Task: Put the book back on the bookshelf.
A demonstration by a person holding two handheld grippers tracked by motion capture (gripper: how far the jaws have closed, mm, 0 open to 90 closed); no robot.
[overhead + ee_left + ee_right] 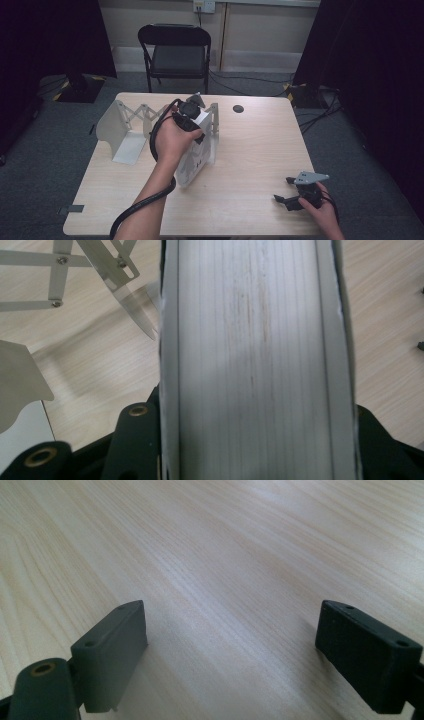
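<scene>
The left tool (192, 120) was clamped on the top edge of the book (196, 160), which stood tilted on the surface (250, 150), its long edge against the rack (125, 125). The right tool (295, 192) rested wide open, empty, well apart.
</scene>
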